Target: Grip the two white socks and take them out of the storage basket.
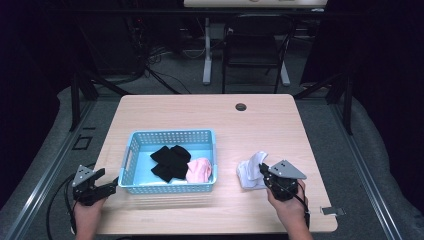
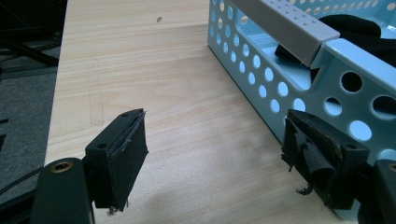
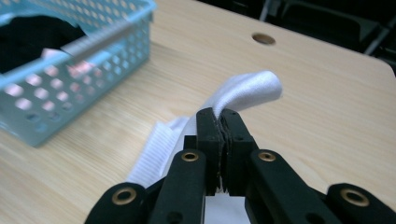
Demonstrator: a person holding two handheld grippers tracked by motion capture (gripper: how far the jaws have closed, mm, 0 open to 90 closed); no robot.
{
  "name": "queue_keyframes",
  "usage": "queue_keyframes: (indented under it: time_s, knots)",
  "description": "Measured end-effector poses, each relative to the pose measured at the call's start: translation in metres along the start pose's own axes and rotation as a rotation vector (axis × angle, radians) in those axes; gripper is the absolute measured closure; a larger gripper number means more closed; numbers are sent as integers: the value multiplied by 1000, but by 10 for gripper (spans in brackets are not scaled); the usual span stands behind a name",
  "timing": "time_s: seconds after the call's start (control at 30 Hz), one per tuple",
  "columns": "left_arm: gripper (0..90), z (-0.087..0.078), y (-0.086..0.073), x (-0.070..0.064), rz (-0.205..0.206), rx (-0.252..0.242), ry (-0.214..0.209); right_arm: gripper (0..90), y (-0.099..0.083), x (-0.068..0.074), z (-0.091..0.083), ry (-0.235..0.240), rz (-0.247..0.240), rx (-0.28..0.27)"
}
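The right gripper (image 3: 223, 122) has its fingers clamped on a white sock (image 3: 243, 91), lifting 1 end off the desk (image 1: 270, 125) right of the blue basket (image 1: 172, 136). The left gripper (image 2: 215, 154) has its fingers apart beside the basket's left wall.

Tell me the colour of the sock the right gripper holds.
White sock, clearest in the right gripper view.
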State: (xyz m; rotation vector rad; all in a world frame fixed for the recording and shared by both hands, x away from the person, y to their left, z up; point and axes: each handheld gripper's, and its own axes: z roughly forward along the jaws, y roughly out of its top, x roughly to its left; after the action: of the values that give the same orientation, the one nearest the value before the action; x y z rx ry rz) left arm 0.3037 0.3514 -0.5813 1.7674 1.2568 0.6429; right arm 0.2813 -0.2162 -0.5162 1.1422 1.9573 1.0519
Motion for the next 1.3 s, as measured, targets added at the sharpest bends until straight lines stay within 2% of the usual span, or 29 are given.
queue_keyframes:
  time_s: [0.17, 0.23, 0.43, 0.73, 0.9, 1.07, 1.17, 1.2, 1.3]
  knots:
    - [219, 0, 0, 1, -10, -5, 5, 874, -11, -15, 2, -25, 46, 49]
    - [219, 1, 0, 2, -9, -4, 5, 871, -15, -20, 4, -21, 77, 58]
    - [219, 1, 0, 0, 0, 7, 4, 866, -24, -32, 8, -25, 125, 103]
    - [220, 2, 0, 0, 2, 2, 3, 849, -32, -42, 11, -27, 192, 140]
    - [219, 0, 0, 1, -2, 4, 1, 819, -36, -48, 12, -25, 246, 144]
    - [219, 0, 0, 0, 0, 0, -1, 734, -37, -48, 11, -19, 263, 131]
    - [219, 0, 0, 0, -2, 2, 2, 634, -36, -45, 12, -36, 242, 124]
    - [219, 0, 0, 0, -2, 2, 2, 634, -36, -45, 12, -36, 242, 124]
    - [220, 0, 0, 1, -3, 5, 0, 513, -35, -44, 13, -56, 243, 114]
